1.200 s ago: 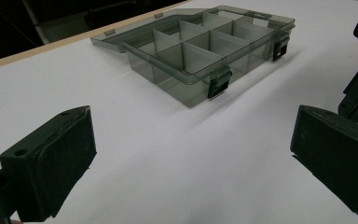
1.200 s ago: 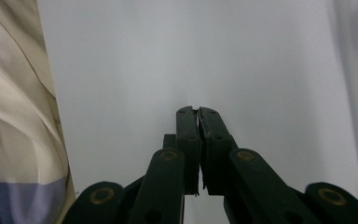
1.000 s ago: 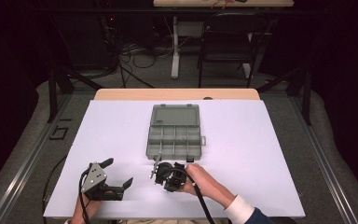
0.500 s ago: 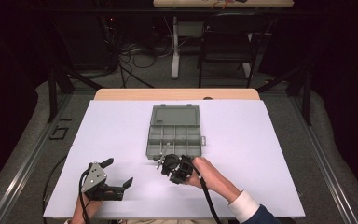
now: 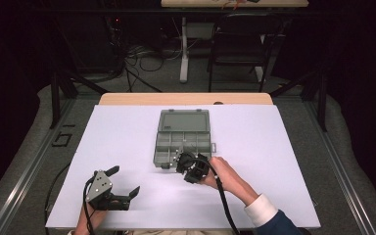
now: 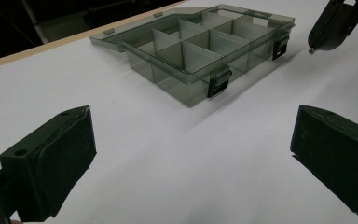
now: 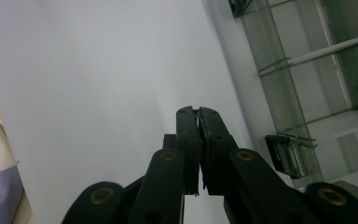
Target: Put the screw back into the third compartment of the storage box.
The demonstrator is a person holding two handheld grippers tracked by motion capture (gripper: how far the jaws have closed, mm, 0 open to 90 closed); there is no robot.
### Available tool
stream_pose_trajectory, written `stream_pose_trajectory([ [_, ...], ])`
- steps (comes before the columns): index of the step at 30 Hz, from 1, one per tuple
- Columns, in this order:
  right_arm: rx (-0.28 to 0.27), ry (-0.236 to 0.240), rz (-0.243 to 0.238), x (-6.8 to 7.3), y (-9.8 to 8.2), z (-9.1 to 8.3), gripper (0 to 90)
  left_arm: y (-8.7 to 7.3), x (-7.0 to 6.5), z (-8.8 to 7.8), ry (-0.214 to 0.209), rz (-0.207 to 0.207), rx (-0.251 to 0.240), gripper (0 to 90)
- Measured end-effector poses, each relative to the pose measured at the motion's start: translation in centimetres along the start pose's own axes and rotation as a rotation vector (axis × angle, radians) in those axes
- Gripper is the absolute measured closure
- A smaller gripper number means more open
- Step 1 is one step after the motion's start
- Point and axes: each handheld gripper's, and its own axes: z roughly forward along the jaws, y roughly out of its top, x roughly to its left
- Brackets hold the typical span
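The clear compartment box (image 5: 183, 136) sits at the table's centre, lid laid back toward twelve o'clock. The right gripper (image 5: 180, 161) hovers at its six o'clock edge, jaws pressed together; whether something tiny is pinched there I cannot tell. The left gripper (image 5: 125, 182), jaws wide apart, rests near seven o'clock. The box looks light, stiff and slippery, likely to skid; best taken by a side wall. The left gripper view shows its two front latches (image 6: 219, 81), which the high view barely resolves.
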Motion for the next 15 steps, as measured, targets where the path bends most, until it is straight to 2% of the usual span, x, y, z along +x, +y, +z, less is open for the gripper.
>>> stream_pose_trajectory([
  [15, -0.029, -0.036, 0.022, -1.6, 0.4, -1.6, 88.0, 0.0, 0.0, 0.0, 0.000, 0.001, -0.001, 0.0],
])
